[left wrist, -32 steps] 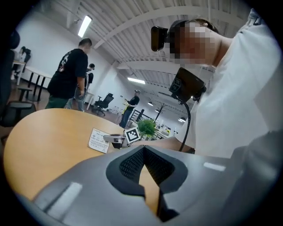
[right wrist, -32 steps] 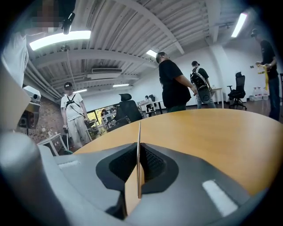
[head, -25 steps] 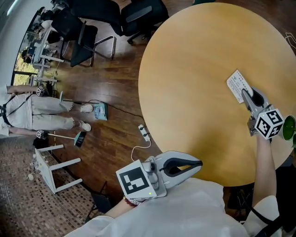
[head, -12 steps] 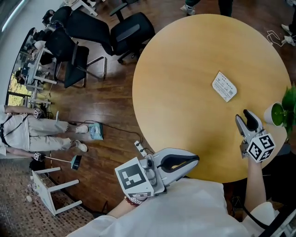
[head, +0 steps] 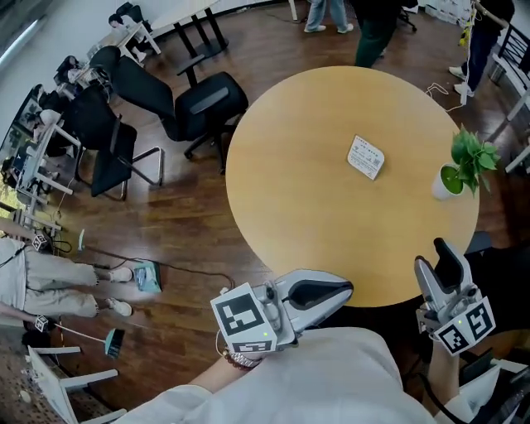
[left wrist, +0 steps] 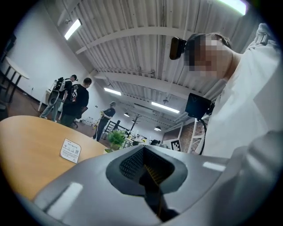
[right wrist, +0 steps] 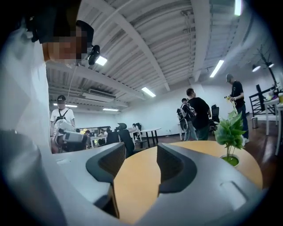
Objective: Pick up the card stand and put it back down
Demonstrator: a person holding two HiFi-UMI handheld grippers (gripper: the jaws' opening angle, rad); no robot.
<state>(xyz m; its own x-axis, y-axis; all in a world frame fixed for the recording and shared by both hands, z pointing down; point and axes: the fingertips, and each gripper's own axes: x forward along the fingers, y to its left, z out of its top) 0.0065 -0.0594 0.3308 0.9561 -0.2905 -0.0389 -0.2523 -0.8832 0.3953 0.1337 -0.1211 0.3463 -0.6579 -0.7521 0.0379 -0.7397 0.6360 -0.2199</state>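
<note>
The card stand [head: 365,157], a small white printed card, rests on the round wooden table [head: 290,190], right of its middle; the left gripper view shows it too [left wrist: 70,150]. My right gripper [head: 432,255] hovers at the table's near edge, far back from the card. Its jaws have just been opening and stand open with nothing between them [right wrist: 137,165]. My left gripper [head: 344,291] is shut and empty at the near edge, close to my body, its closed jaws filling its own view [left wrist: 143,165].
A potted plant [head: 465,166] in a white pot stands at the table's right edge, also seen in the right gripper view [right wrist: 231,132]. Black office chairs [head: 199,103] stand left of the table. People [head: 373,25] stand beyond its far side.
The right gripper let go of the card stand, opened, and drew back to the near table edge. The card stays on the table. The head view now takes in the whole table.
</note>
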